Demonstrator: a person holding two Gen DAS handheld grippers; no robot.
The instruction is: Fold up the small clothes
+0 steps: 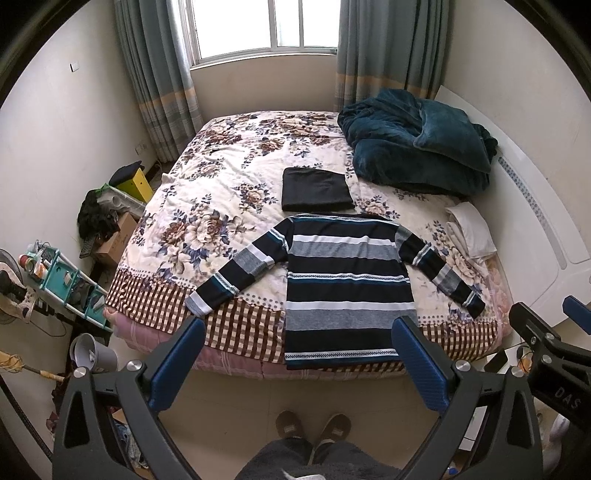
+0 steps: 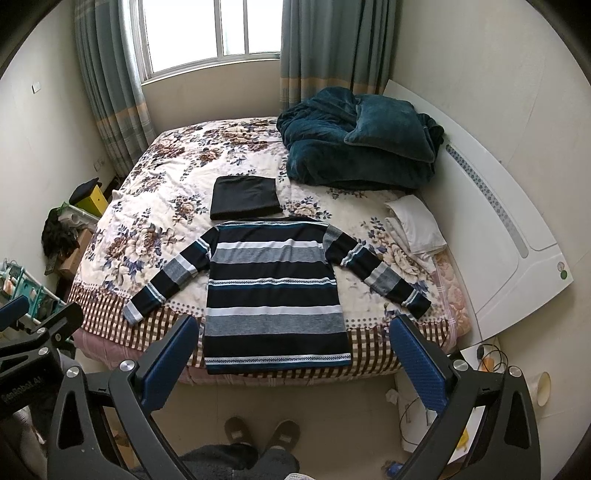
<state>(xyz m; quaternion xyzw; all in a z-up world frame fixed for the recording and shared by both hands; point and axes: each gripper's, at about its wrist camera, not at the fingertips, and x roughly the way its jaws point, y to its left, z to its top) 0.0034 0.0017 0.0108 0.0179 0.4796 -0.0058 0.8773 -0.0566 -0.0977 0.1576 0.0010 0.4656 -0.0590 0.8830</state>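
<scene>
Both tongs hang above the floor before the bed, jaws spread wide and holding nothing: the left gripper [image 1: 298,358] and the right gripper [image 2: 293,356]. Just beyond their tips the striped sweater [image 1: 347,284] lies flat on the floral quilt [image 1: 221,192], sleeves spread to both sides, its hem at the near edge. Behind it, perhaps touching its collar, lies a folded black garment [image 1: 316,189]. Farther right sit a teal blanket [image 1: 413,147] and a white pillow [image 1: 471,229]. Curtains frame the window [image 1: 264,26].
</scene>
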